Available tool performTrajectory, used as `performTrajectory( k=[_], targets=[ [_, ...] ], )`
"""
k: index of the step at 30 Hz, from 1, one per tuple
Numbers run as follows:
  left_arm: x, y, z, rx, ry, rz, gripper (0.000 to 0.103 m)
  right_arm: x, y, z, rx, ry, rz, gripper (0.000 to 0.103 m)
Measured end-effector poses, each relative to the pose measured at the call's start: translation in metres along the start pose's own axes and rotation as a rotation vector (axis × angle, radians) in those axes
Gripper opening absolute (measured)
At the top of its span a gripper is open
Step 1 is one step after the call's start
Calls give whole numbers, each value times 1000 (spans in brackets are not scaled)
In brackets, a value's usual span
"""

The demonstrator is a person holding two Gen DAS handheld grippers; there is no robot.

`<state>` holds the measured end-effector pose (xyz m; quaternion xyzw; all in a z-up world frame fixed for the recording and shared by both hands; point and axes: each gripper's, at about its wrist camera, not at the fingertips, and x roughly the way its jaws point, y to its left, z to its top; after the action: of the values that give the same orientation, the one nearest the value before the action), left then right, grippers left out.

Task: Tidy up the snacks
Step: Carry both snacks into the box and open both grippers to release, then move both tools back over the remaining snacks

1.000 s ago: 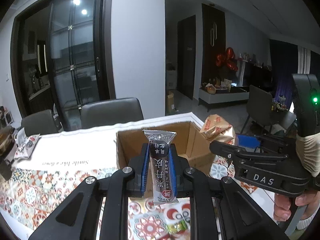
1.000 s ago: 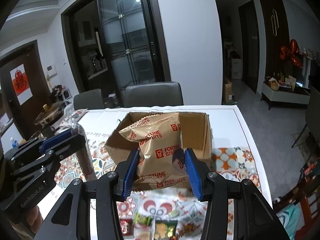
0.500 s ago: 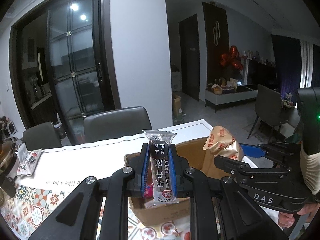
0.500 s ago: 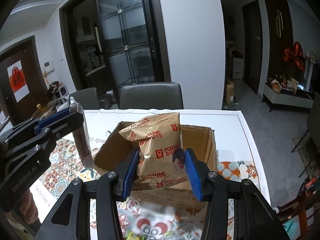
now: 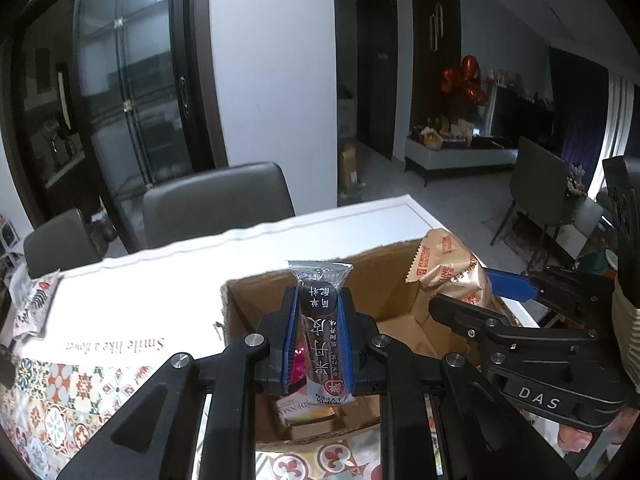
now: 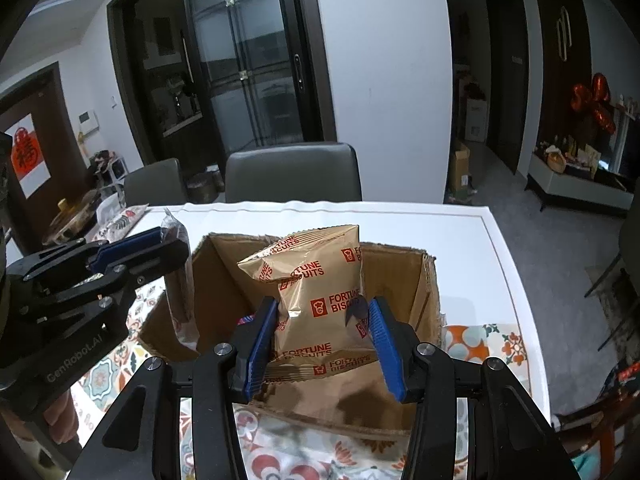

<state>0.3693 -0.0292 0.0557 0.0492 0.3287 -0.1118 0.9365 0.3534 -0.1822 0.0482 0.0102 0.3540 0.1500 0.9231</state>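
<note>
In the left wrist view, the left gripper point(image 5: 318, 340) is clenched on a dark snack bar point(image 5: 323, 328) and has moved from the near side to above the open cardboard box point(image 5: 400, 292), so a drop seems close. Inside the box lie a pink packet point(image 5: 297, 360) and a pale pack point(image 5: 304, 410). In the right wrist view, the right gripper point(image 6: 322, 340) grasps a golden biscuit bag point(image 6: 316, 292), now also over the box on the table point(image 6: 460, 240).
</note>
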Motion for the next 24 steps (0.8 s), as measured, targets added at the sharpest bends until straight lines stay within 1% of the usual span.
performTrajectory(
  k=[1, 2, 3, 4, 5, 6, 7, 11, 13, 17, 24],
  targets=[
    [2, 0, 0, -1, 10, 2, 20, 2, -1, 0, 2, 5, 0, 48],
    [5, 0, -1, -6, 24, 8, 24, 4, -1, -1, 3, 11, -1, 48],
    [6, 1, -1, -10, 27, 13, 33, 6, -1, 0, 5, 15, -3, 49],
    [4, 2, -2, -19, 26, 21, 37, 8, -3, 0, 12, 24, -9, 51],
    [2, 2, -2, -23, 25, 26, 40, 9, -4, 0, 18, 33, -12, 56],
    [-2, 3, -4, -27, 25, 33, 40, 8, -4, -1, 21, 33, -12, 62],
    [-6, 3, -6, -30, 23, 34, 40, 6, -5, -2, 28, 29, -15, 62],
    [-29, 0, -17, -17, -13, 64, 46, -7, -3, -9, 40, 24, -29, 63],
    [-42, -1, -25, -9, -27, 66, 47, -17, 0, -17, 36, 10, -35, 63],
    [-66, -5, -41, 7, -41, 70, 48, -36, 10, -31, 28, -10, -12, 63],
    [-102, -9, -71, -5, -54, 36, 49, -70, 31, -64, 10, -47, 18, 63]
  ],
)
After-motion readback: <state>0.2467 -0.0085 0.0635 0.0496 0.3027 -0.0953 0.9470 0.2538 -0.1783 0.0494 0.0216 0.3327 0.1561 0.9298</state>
